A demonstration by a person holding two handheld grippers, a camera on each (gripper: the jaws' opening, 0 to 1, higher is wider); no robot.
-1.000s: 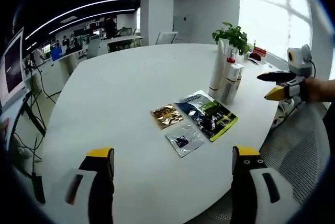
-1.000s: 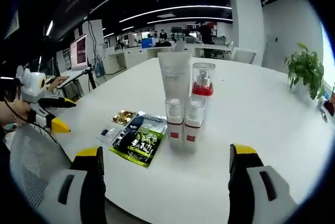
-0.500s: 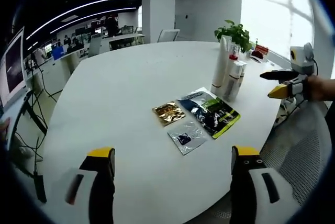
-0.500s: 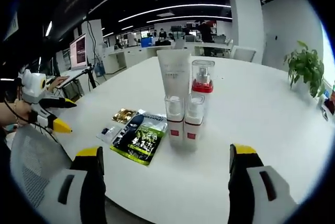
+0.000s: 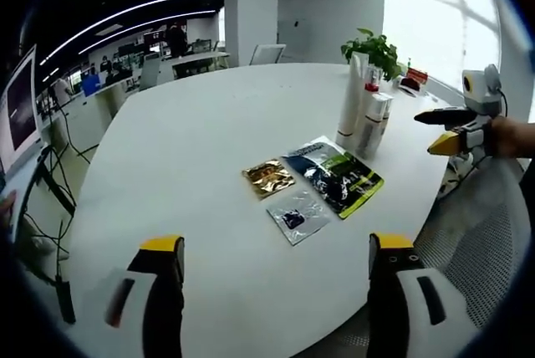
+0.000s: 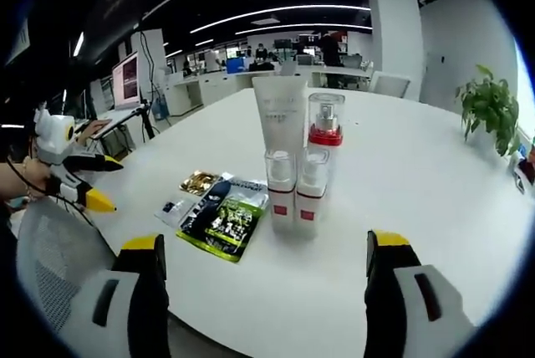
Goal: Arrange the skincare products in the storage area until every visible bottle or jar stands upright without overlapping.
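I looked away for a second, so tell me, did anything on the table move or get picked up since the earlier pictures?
Nothing visibly changed. Both tongs, left and right, hang open and empty at the near edge of the round white table. The upright white tube and bottles and the flat foil sachets lie as before; only the cameras drifted slightly.

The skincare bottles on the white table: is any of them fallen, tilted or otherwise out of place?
Nothing stands out. The white tube, the red-collared pump bottle and the two small bottles all stand upright in a tight cluster. Three sachets lie flat beside them, partly overlapping. Both tongs, left and right, are open and off the table.
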